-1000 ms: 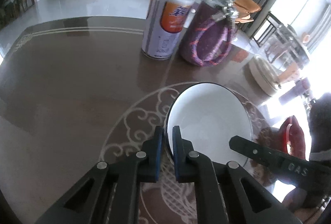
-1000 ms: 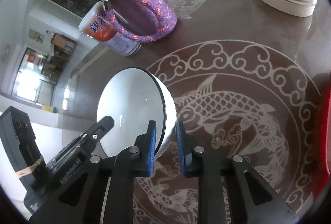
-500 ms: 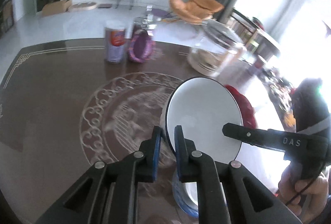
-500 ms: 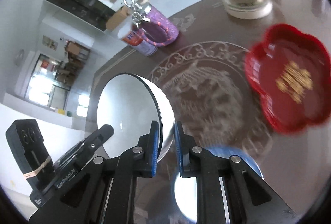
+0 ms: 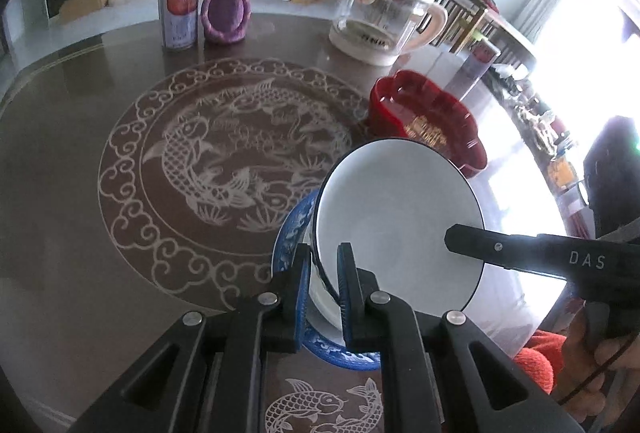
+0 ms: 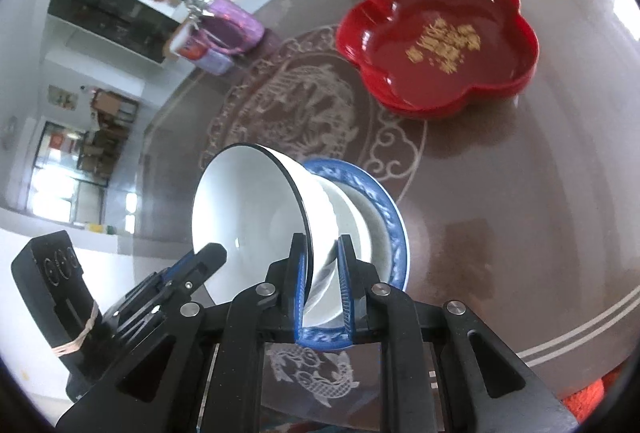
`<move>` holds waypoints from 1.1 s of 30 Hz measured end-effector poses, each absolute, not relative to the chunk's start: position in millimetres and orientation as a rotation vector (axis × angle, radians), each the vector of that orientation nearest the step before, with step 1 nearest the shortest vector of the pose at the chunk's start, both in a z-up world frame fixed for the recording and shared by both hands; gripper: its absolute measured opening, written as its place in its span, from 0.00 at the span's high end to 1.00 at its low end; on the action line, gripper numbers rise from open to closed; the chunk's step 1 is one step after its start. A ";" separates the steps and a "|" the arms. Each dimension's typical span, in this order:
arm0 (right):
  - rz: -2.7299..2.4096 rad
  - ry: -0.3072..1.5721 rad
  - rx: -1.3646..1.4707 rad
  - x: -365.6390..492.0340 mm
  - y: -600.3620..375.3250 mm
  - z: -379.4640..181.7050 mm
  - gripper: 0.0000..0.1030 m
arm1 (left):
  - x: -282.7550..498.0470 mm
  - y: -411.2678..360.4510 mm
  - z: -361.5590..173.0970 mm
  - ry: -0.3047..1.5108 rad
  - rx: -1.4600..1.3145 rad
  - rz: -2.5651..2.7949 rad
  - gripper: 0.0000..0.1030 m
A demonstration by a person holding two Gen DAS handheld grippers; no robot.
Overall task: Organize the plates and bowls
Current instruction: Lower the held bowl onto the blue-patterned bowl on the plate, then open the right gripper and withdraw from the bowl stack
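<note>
A white bowl with a dark rim (image 5: 396,217) is held between both grippers. My left gripper (image 5: 323,273) is shut on its left rim and my right gripper (image 6: 323,269) is shut on its right rim. The bowl (image 6: 256,221) hangs tilted just above a blue-and-white patterned plate (image 5: 292,245), which lies on the brown table near the front edge. In the right wrist view the plate (image 6: 384,209) shows behind and under the bowl. Whether the bowl's foot touches the plate cannot be told.
A red flower-shaped dish (image 6: 440,41) sits to the right of the plate. A glass kettle (image 5: 384,13), a purple pouch (image 5: 226,7) and a can (image 5: 178,15) stand at the table's far side. The table's fish medallion (image 5: 224,157) lies left of the plate.
Both grippers have carried the bowl back toward the table's near edge and lowered it over the blue plate. The can and pouch are now far away.
</note>
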State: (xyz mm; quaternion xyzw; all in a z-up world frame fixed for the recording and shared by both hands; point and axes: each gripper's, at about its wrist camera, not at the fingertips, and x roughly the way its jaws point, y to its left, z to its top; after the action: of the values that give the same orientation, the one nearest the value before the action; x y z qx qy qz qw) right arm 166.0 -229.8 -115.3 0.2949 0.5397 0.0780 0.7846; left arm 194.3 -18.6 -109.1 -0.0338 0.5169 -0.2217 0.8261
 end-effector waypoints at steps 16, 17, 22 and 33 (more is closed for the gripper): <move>0.147 1.078 0.380 150.2 -212.1 -110.7 0.79 | 183.5 -14.3 -101.8 1.041 -0.037 -0.490 0.88; 0.150 1.065 0.368 148.9 -211.1 -108.4 0.78 | 182.5 -13.0 -97.5 1.026 -0.032 -0.489 0.88; 0.155 0.909 0.317 131.2 -211.8 -87.4 0.59 | 169.8 -4.7 -76.5 0.914 0.028 -0.430 0.83; -0.086 0.653 0.251 56.1 -237.0 -100.8 0.40 | 152.9 21.4 -76.2 0.781 0.086 -0.241 0.24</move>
State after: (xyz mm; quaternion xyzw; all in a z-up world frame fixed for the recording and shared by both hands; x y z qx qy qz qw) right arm 56.1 -237.0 -100.8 0.1230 0.3198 -0.0420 0.9385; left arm 152.9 21.4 -76.2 0.0417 0.3798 -0.1173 0.9167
